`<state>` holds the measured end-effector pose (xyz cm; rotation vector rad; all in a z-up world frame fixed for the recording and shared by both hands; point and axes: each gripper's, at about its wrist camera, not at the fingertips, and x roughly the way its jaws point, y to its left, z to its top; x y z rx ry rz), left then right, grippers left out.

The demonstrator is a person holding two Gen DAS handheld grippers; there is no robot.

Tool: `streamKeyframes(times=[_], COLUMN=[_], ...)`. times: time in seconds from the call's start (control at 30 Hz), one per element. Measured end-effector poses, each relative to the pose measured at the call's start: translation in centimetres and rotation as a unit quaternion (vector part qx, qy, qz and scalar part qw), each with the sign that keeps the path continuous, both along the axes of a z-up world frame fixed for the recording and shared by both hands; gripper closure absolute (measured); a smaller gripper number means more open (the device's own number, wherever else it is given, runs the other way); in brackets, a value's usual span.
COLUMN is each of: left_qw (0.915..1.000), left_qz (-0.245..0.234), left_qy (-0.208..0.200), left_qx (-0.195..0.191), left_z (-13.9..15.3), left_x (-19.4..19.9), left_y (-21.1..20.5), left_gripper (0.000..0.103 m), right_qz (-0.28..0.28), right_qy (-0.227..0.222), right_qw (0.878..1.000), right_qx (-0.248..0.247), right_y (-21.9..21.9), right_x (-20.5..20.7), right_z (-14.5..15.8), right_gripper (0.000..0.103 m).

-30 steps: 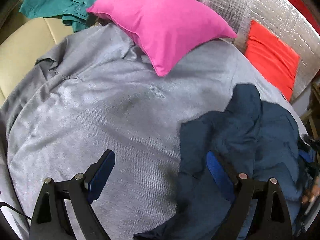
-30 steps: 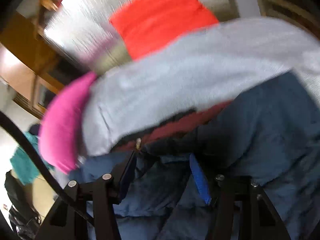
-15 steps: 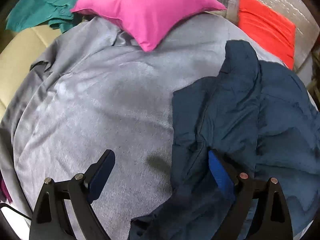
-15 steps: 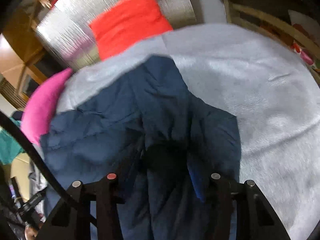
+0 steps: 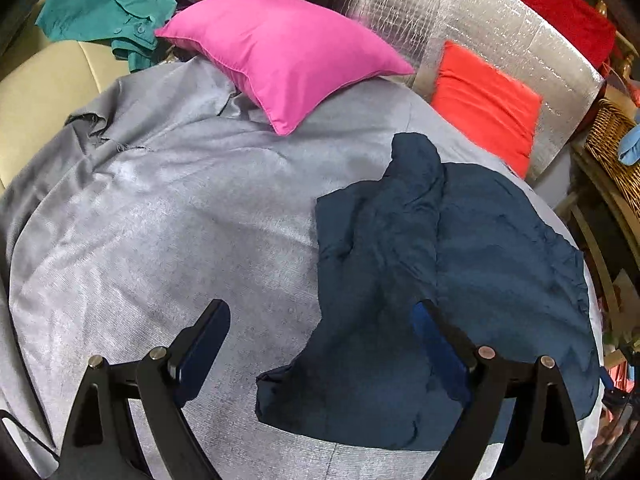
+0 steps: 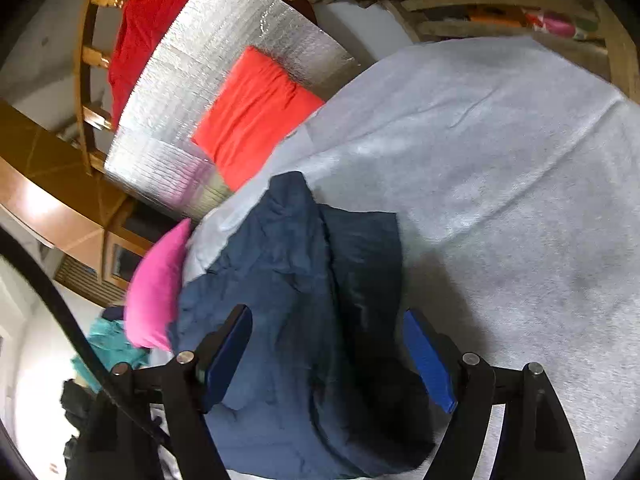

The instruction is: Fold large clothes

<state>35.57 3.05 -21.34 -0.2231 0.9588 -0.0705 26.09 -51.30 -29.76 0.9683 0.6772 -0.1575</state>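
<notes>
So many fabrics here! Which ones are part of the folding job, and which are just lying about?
Part of the job:
- navy garment, lying rumpled on the grey sheet

Just lying about:
- pink pillow
- orange-red cushion
- teal shirt
- red cloth
- wicker basket

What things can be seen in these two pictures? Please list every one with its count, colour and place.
garment: 1, navy blue, crumpled on the grey cover
cover: 1, grey, spread over the surface
pillow: 1, pink, on the far edge of the cover
cushion: 1, orange-red, leaning on the silver panel
panel: 1, silver foil, behind the cushion
shirt: 1, teal, far left
cloth: 1, red, hanging behind the panel
basket: 1, wicker, far right
left gripper: 1, black, open, empty
right gripper: 1, black, just opening, over the garment
</notes>
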Motion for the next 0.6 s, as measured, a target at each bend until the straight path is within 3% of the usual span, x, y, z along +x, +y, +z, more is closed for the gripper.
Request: streamKeyframes(times=[0.3,0.6], left_qw=[0.9992,0.9998], left_qz=[0.011,-0.006], left_qy=[-0.001,0.018], left_qx=[-0.039,0.000], left_z=[-0.5,-2.0], left_x=[3.7,8.8], left_y=[1.0,-1.3], left_gripper=[0.010,0.010], right_qz=[0.010,0.041], right_qy=[0.017,0.052], right_qw=[0.999,0.984], right_qx=[-0.049,-0.165], right_y=[-0.6,-0.1], right_x=[2.7,8.2], right_z=[0.4,2.1], right_gripper=[0.022,0.022])
